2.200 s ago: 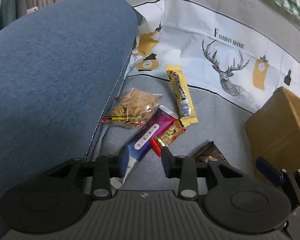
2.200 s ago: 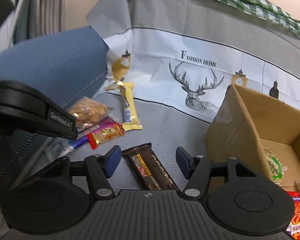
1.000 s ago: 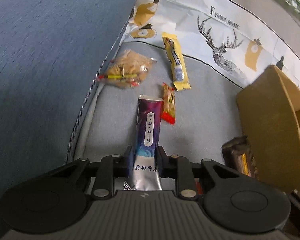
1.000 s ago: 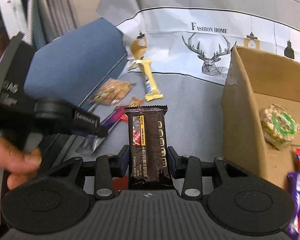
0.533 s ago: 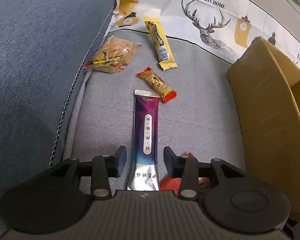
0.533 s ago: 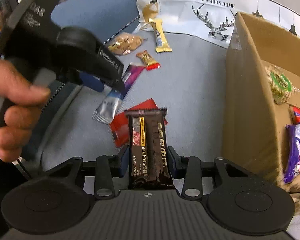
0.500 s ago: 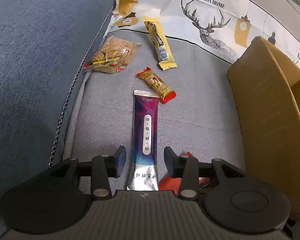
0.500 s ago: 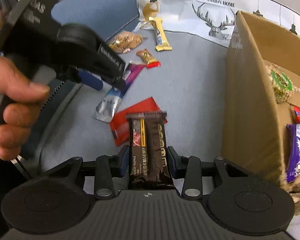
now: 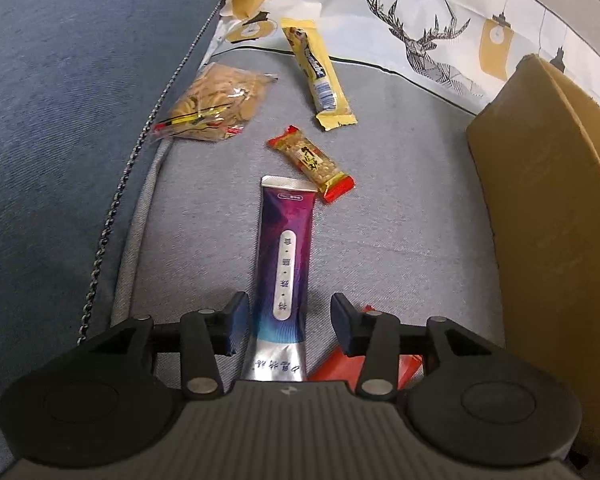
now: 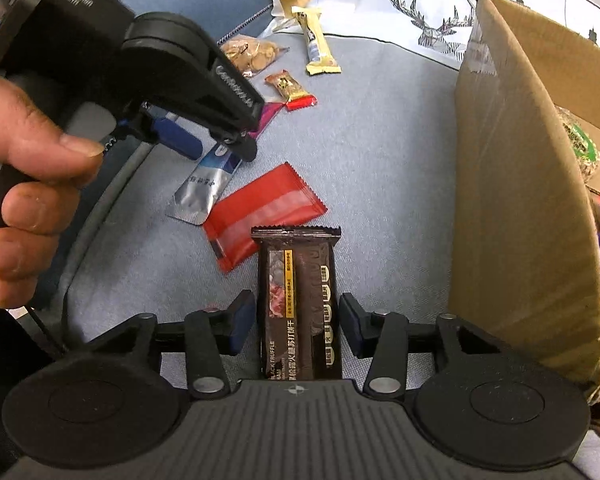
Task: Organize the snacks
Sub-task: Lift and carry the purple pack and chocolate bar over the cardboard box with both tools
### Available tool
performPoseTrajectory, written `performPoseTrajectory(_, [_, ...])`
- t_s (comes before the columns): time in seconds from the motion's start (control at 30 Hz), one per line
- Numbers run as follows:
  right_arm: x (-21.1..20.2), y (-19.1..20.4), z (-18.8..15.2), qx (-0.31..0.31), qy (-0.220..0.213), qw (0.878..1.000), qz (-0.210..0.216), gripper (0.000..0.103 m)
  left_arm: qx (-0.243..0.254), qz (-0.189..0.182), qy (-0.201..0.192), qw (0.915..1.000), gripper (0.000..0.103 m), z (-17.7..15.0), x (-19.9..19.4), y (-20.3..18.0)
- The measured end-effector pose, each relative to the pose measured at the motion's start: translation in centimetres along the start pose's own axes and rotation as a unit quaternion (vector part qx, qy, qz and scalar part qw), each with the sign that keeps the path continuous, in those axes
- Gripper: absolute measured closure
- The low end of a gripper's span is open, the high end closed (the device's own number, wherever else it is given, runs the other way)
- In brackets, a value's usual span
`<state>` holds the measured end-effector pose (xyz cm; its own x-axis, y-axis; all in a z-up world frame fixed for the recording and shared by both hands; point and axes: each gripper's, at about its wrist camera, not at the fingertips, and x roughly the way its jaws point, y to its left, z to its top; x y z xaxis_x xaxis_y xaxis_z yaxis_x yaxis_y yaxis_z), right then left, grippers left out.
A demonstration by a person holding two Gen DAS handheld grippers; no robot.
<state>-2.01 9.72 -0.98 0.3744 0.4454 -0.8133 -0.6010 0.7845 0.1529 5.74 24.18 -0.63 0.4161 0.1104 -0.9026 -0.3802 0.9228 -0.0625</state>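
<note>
Left gripper (image 9: 287,322) jaws have just been opening — now spread, purple pouch (image 9: 286,258) lying between them on the grey cushion (image 9: 400,220), a gap on each side, pads not pressing; right gripper (image 10: 296,322) jaws have just been opening too, brown bar (image 10: 298,300) between them at lower centre, pads clear of the wrapper, bar flat on the cushion; red packet (image 10: 264,212) lies just above-left of the bar, its corner tucked under the bar's top edge; in the left view the same packet peeks out at lower right behind the right finger; small red-and-gold bar (image 9: 310,164) sits just above the pouch's top end, near its corner; yellow bar (image 9: 318,74) and cracker bag (image 9: 216,104) further up, upper centre and upper left, near the blue armrest (image 9: 60,100); cardboard box (image 10: 512,184) fills the right side — snacks visible inside at the far right edge; a hand (image 10: 24,184) holds the left gripper at the left of the right view.
</note>
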Motion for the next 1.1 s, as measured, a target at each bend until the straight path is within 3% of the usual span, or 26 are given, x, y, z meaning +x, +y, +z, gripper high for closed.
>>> performPoseTrajectory(0.33, [0.3,0.0,-0.4,-0.014,0.014,1.000,-0.006,0.054,0.005,0.016,0.003,0.9999,0.054,0.5,0.8,-1.0])
performPoseTrajectory(0.43, [0.4,0.1,-0.3,-0.017,0.015,1.000,-0.006,0.062,0.011,0.019,0.004,0.9998,0.055,0.6,0.9,-1.2])
performPoseTrajectory(0.57, [0.2,0.3,-0.4,-0.020,0.011,1.000,-0.002,0.062,0.022,0.024,0.003,0.9995,0.070,0.5,0.9,-1.3])
performPoseTrajectory(0.63, [0.0,0.3,-0.4,-0.021,0.008,1.000,0.000,0.062,0.023,0.026,0.002,0.9994,0.072,0.5,0.9,-1.1])
performPoseTrajectory(0.77, [-0.7,0.4,-0.4,-0.020,-0.009,1.000,0.004,0.062,0.015,0.020,0.001,0.9997,0.079,0.4,0.6,-0.7])
performPoseTrajectory(1.1, [-3.0,0.2,0.2,-0.017,-0.070,0.997,0.009,0.062,-0.017,0.003,-0.046,0.9988,0.081,0.5,-1.7,0.5])
